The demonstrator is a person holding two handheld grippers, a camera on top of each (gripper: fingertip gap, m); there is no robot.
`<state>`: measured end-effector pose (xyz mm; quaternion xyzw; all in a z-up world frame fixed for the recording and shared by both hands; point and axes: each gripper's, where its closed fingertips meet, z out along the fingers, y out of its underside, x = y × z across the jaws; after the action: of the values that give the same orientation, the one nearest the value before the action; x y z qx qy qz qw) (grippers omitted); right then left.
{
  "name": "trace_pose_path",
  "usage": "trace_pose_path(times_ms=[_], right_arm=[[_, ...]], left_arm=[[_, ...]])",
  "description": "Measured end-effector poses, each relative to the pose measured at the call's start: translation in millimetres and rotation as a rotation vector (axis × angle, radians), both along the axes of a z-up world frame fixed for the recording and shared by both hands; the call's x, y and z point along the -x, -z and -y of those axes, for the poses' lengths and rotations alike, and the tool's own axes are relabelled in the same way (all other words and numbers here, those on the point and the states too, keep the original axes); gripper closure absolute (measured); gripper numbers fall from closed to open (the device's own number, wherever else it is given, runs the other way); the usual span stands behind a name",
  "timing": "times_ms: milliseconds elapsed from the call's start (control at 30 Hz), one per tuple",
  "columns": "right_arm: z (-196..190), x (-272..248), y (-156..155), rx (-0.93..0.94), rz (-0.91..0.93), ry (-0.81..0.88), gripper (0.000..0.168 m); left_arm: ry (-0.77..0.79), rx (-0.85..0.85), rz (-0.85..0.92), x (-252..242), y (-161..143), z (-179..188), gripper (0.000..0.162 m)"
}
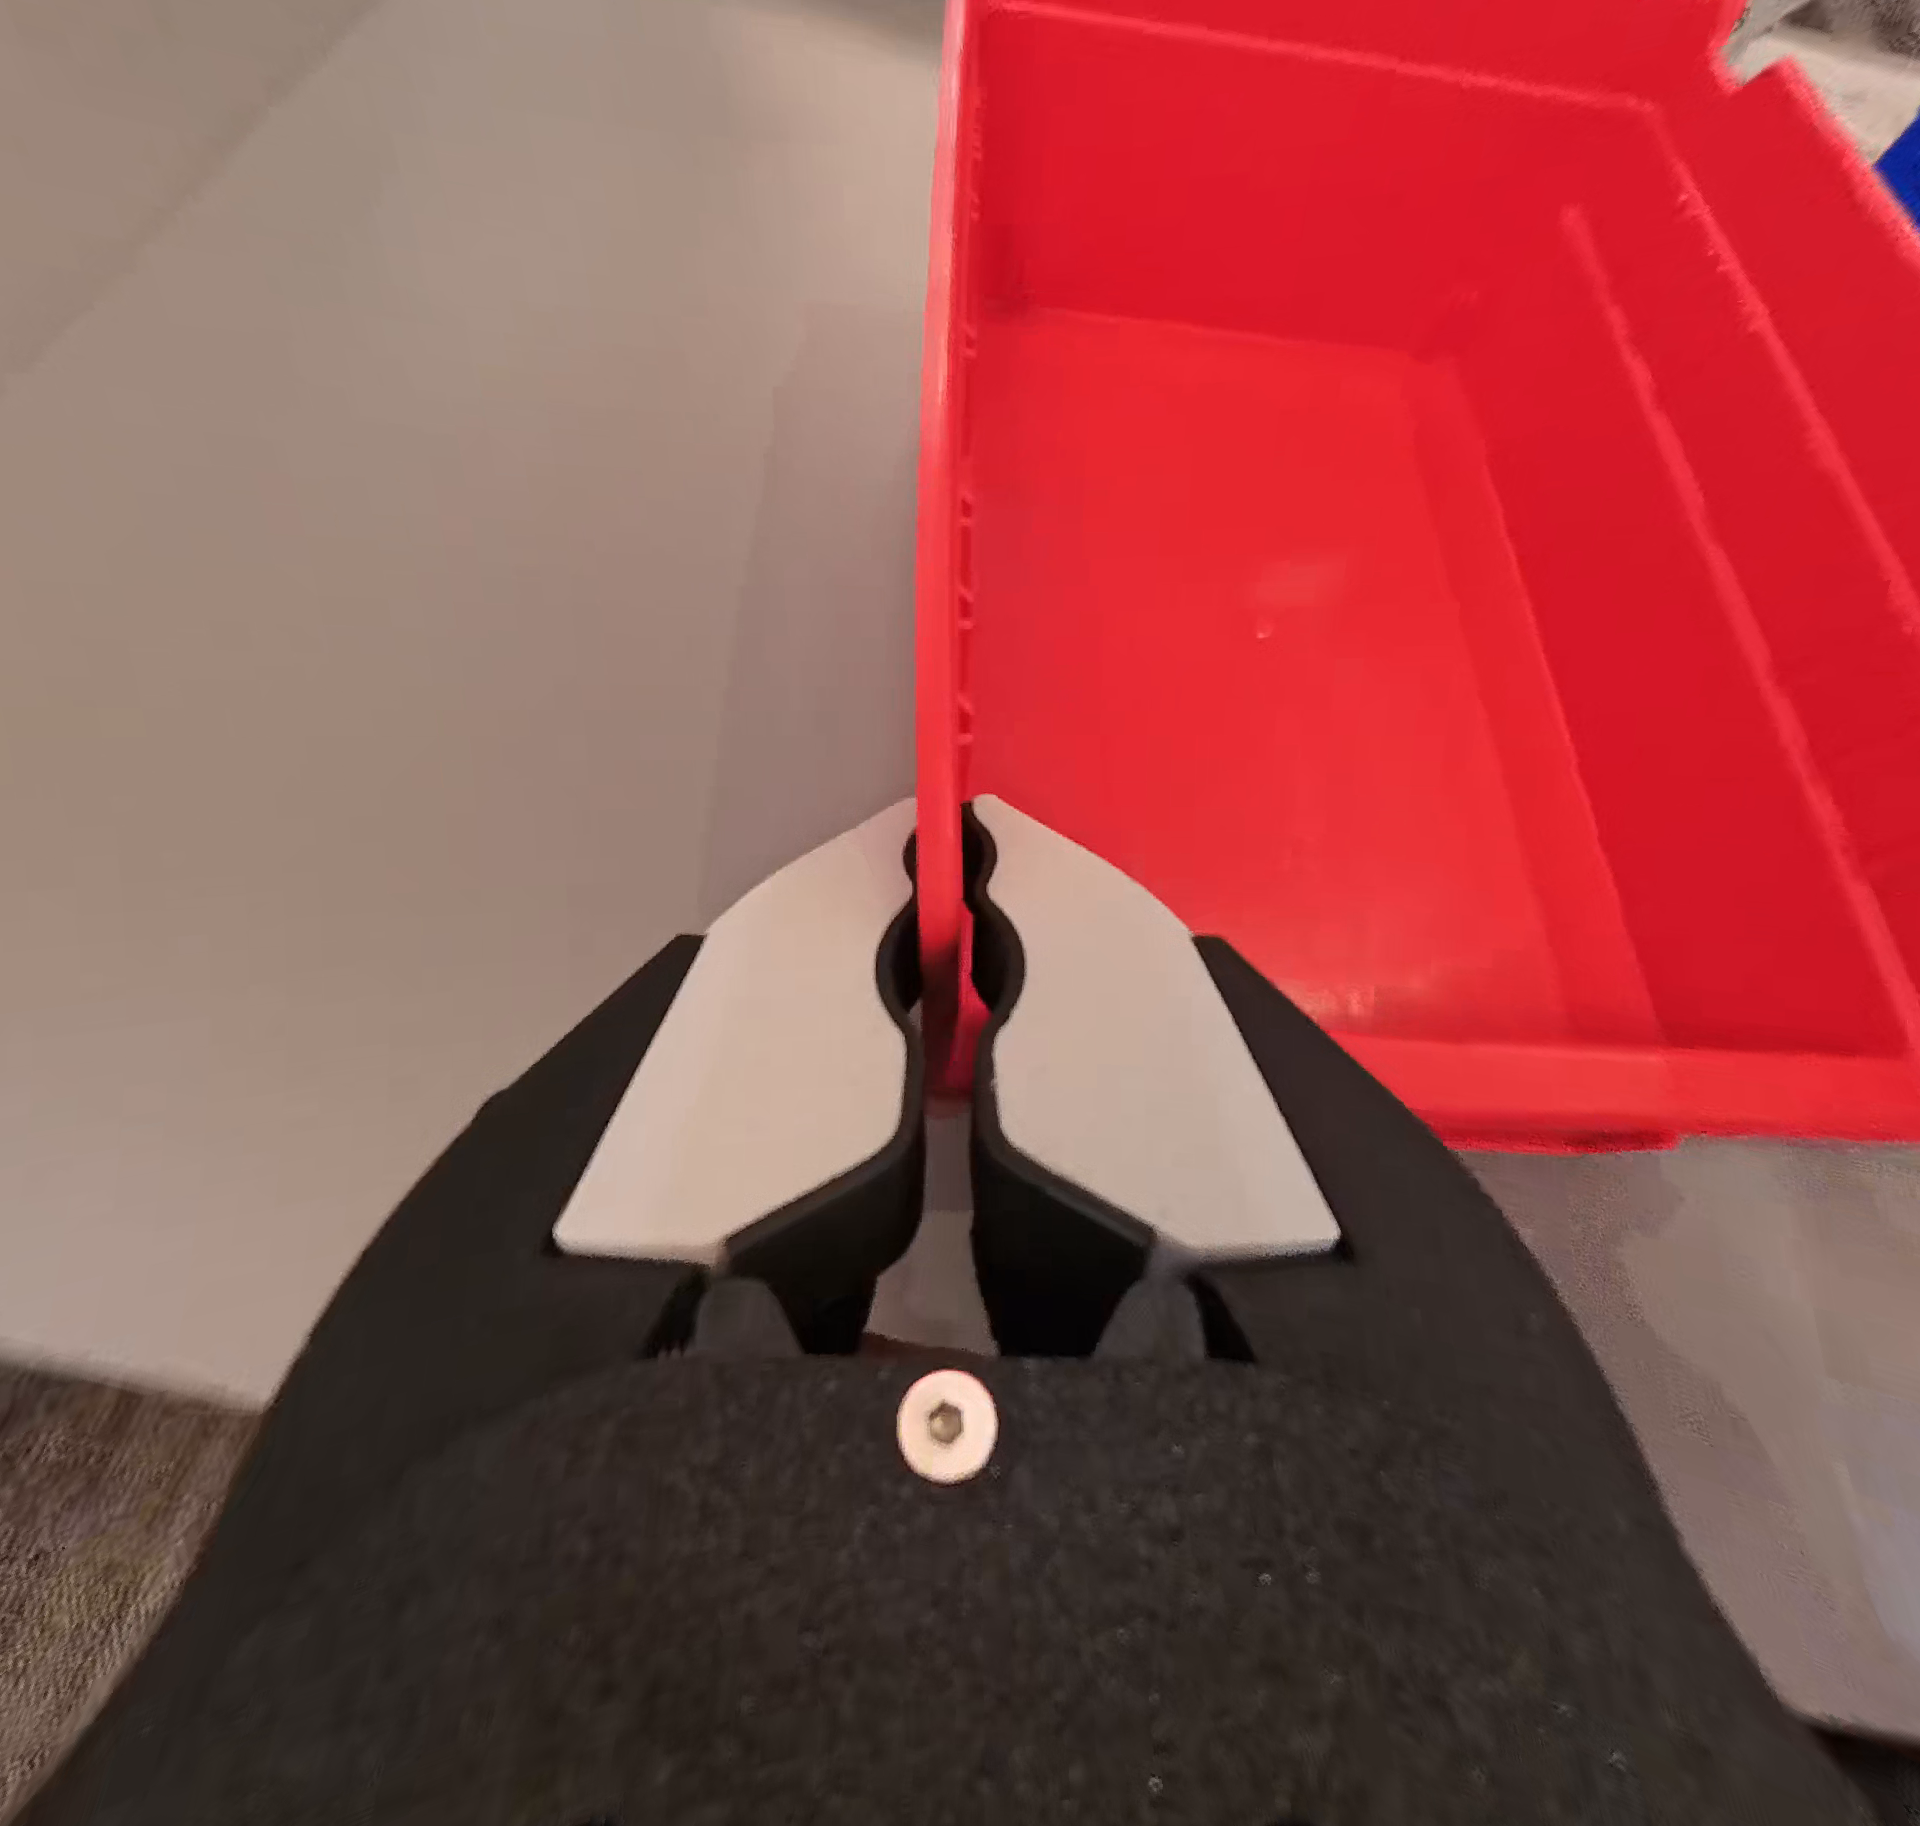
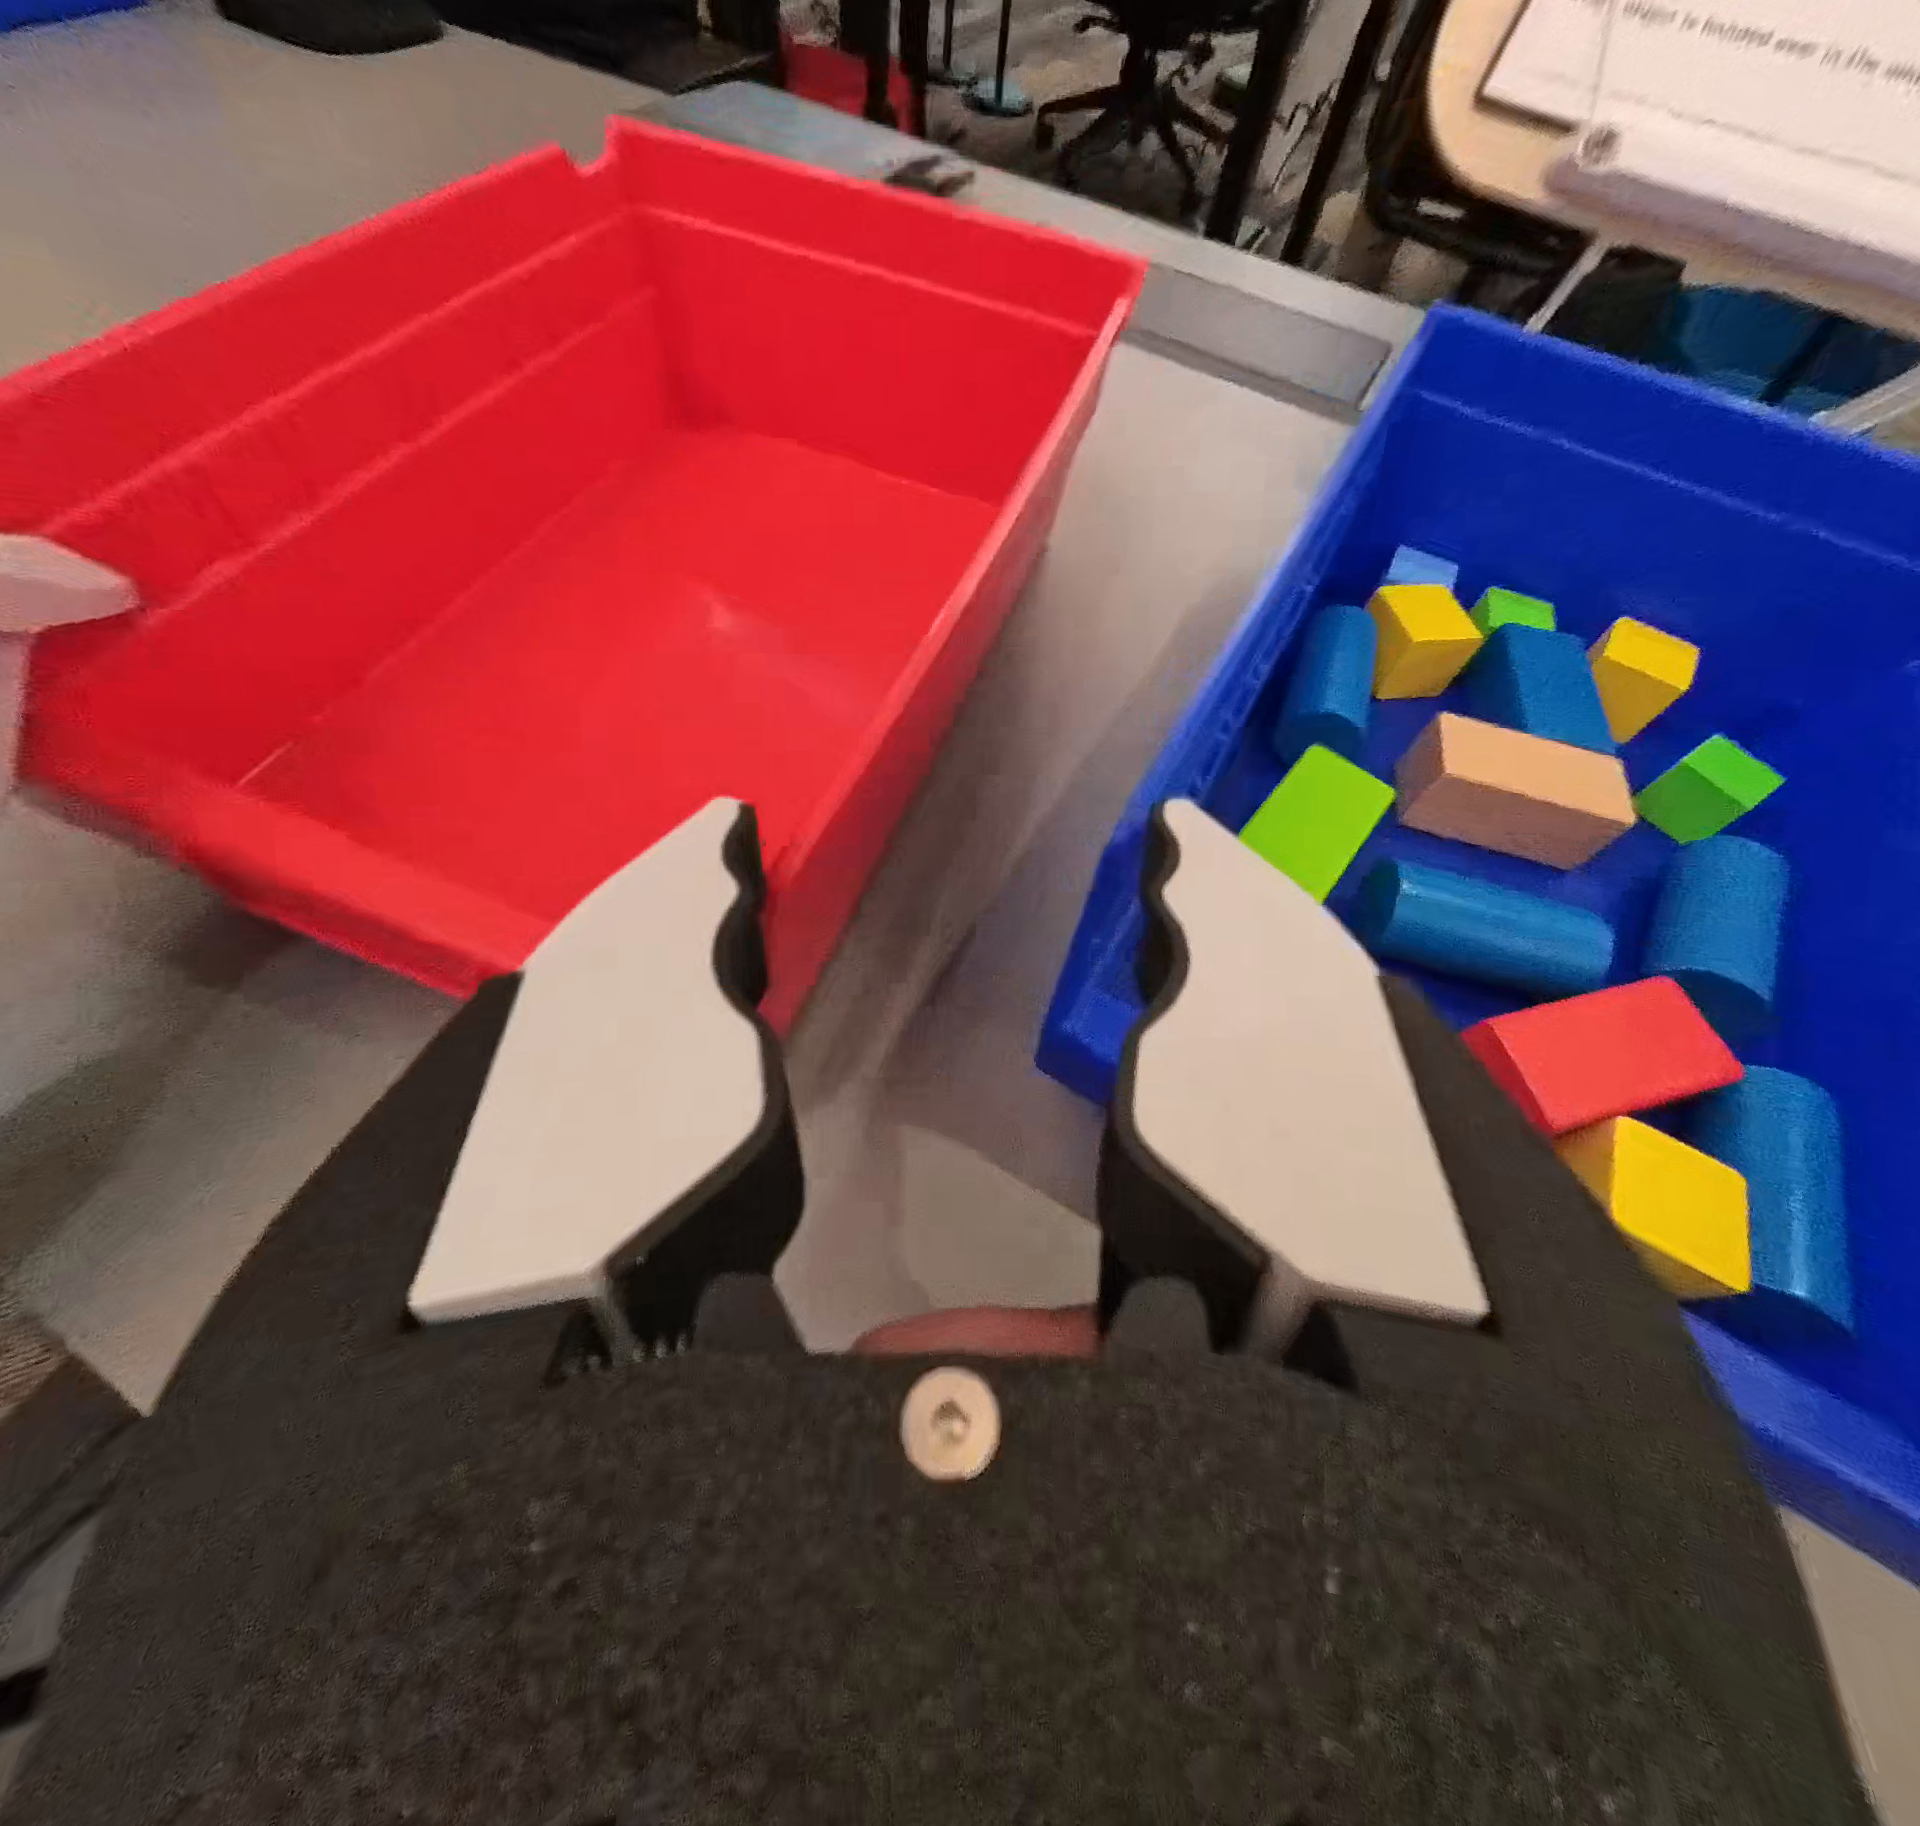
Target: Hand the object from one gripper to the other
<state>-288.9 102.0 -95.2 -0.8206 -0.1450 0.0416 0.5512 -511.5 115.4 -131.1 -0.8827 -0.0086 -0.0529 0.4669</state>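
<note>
My left tongs (image 1: pixel 943 945) are clamped on the near wall of the empty red bin (image 1: pixel 1299 581), which sits on the desk (image 1: pixel 416 426). Right tongs (image 2: pixel 951 903) hang apart and empty over the gap between the red bin and the blue bin (image 2: pixel 1558 446). Handover not begun, I judge; no block held. Next: right tongs need to pick one from the blue bin. Count: two bins; blocks visible, roughly five blue, three yellow, three green, one tan (image 2: pixel 1512 789), one red (image 2: pixel 1600 1049).
</note>
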Motion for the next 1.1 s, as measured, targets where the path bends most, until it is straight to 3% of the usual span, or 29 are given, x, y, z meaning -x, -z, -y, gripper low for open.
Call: trace_pose_path(times_ms=[133,200,300,367,400,433,533,667,833,1000,1100], right_arm=[[33.2,-0.5,-26.5,-0.192,0.088,0.051,0.131],[56.7,27.1,-6.2,-0.066,-0.006,-0.051,0.136],[63.0,36.3,28.0,0.064,-0.006,-0.014,0.138],[58.8,34.2,23.4,0.035,-0.028,0.006,0.140],[55.5,30.1,21.7,0.039,-0.057,0.033,0.161],[54.6,32.0,16.9,0.048,-0.078,0.006,0.162],[56.9,26.0,-32.3,-0.094,-0.062,0.014,0.164],[73.7,-9.0,-140.6,-0.351,-0.100,0.059,0.165],[104.2,-108.9,-252.2,-0.550,-0.182,0.182,0.165],[146.0,-239.1,-304.8,-0.636,-0.215,0.382,0.165],[160.0,-323.6,-309.5,-0.608,-0.145,0.506,0.165]], left_arm=[[-0.043,-0.041,0.007,5.6,-9.4,45.5,0.160],[-0.049,-0.062,0.039,3.3,-13.7,61.3,0.159],[-0.045,-0.089,0.031,-1.6,-18.4,80.3,0.158],[-0.055,-0.113,-0.017,-1.2,-24.2,92.2,0.158],[-0.065,-0.129,-0.032,0.9,-29.5,97.9,0.158],[-0.066,-0.148,-0.021,0.9,-36.8,102.9,0.158],[-0.059,-0.242,-0.033,-6.2,-74.8,112.3,0.159],[0.007,-0.460,-0.092,-42.9,-177.0,118.9,0.159],[0.161,-0.668,-0.164,-143.2,-293.5,126.0,0.158],[0.360,-0.734,-0.170,-276.6,-347.1,132.7,0.158],[0.495,-0.698,-0.089,-367.9,-341.5,114.6,0.157]])
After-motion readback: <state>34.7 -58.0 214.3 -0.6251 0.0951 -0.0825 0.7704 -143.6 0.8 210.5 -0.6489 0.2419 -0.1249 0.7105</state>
